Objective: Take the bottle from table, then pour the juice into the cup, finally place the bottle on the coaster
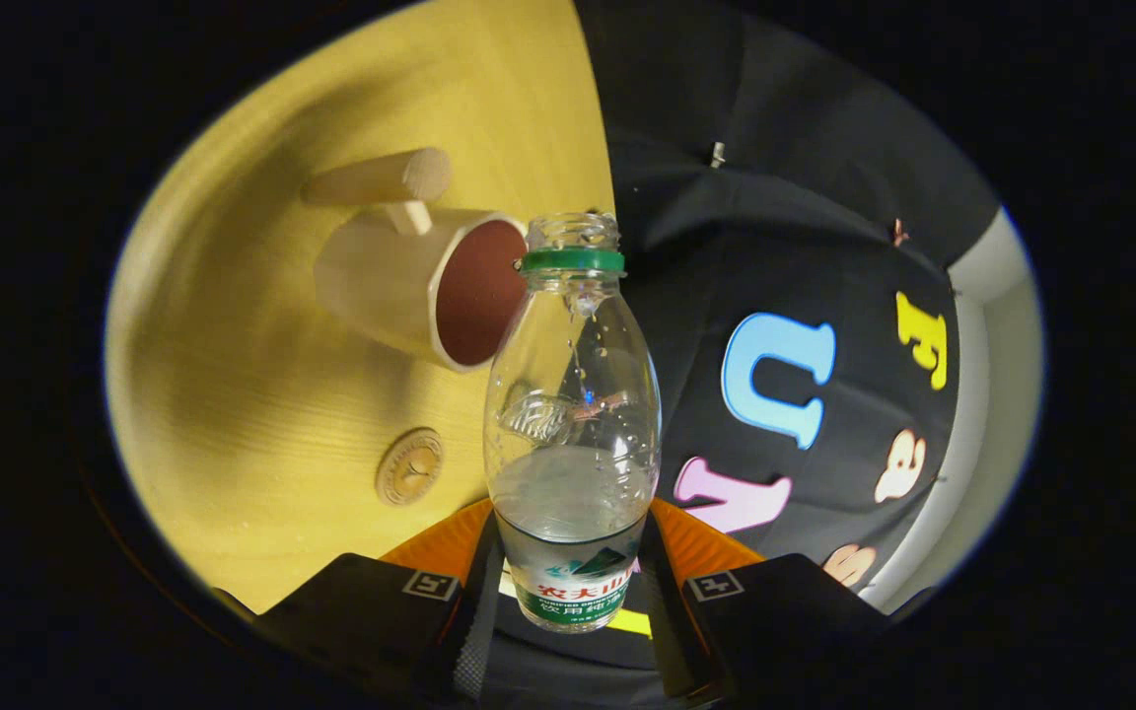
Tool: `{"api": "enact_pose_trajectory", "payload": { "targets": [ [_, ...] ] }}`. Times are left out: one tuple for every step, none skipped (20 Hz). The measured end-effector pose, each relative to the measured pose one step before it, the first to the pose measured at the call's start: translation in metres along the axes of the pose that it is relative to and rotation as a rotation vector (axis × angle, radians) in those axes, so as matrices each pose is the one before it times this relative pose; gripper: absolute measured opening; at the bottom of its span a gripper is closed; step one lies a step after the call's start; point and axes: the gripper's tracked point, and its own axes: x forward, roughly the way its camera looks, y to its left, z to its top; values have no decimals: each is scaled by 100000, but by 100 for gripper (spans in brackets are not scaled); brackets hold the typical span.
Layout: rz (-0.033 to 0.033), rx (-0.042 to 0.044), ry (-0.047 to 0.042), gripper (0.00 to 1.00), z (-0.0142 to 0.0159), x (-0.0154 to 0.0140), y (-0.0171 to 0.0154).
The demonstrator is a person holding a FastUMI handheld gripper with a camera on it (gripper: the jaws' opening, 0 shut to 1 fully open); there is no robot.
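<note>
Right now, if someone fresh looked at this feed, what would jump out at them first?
The clear bottle stands out, clamped between the claw fingers, uncapped, green ring at its neck, still partly full of clear liquid. Just beyond its mouth is the wooden cup with a dark red inside, its opening turned toward the bottle neck. The round wooden coaster lies on the yellow table, nearer the fingers than the cup.

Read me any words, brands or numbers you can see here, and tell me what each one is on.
Label on the bottle: printed characters, too small and warped to read reliably.
Coaster: an embossed mark, too small to read.
Claw, shut on the bottle: two square pattern tags, no words.
Cup: no text.
</note>
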Motion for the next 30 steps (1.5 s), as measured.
{"api": "enact_pose_trajectory", "payload": {
  "targets": [
    [-53, 7460, 595, 69, 121, -195, 256],
    [-294, 6517, 952, 69, 43, -488, 341],
    [-547, 6258, 912, 69, -87, -340, 185],
    [69, 6590, 487, 69, 141, -196, 104],
    [983, 7872, -118, 69, 100, -273, 206],
    [1342, 9037, -1133, 69, 531, -104, 208],
    [1954, 9815, -1649, 69, 580, -265, 353],
    [1811, 9768, -1316, 69, 519, -132, 306],
    [1105, 9351, -1095, 69, 426, -234, 46],
    [866, 9330, -981, 69, 232, -537, -231],
    [768, 10517, -1027, 69, 391, -435, -275],
    [1635, 10207, -658, 70, 449, -26, -23],
    [1681, 10618, -962, 70, 573, -259, -171],
    [1385, 10426, -1199, 70, 677, -97, -309],
    [386, 9626, -1933, 70, 936, -263, -673],
    [-361, 8605, -2636, 71, 1010, -171, -943],
    [-1274, 6964, -2660, 71, 985, 98, -1031],
    [-2143, 5379, -1884, 71, 781, 238, -1319],
    [-1345, 4482, -1968, 71, 1032, 314, -1215],
    [-105, 3704, -2764, 72, 951, 458, -981],
    [-198, 2315, -2789, 72, 998, 554, -860],
    [191, 778, -2280, 73, 744, 466, -850],
    [-232, -275, -850, 73, 308, 334, -775],
    [-634, -561, 538, 74, -441, 417, -881],
    [0, 345, 1218, 74, -755, 351, -584],
    [-378, 608, 1389, 74, -825, 826, -480],
    [-628, 683, 828, 74, -761, 643, -498],
    [-289, 548, 471, 74, -585, 873, -385],
    [-124, 656, 293, 74, -681, 617, -191],
    [-305, 151, 535, 75, -902, 680, -158]
  ]
}}
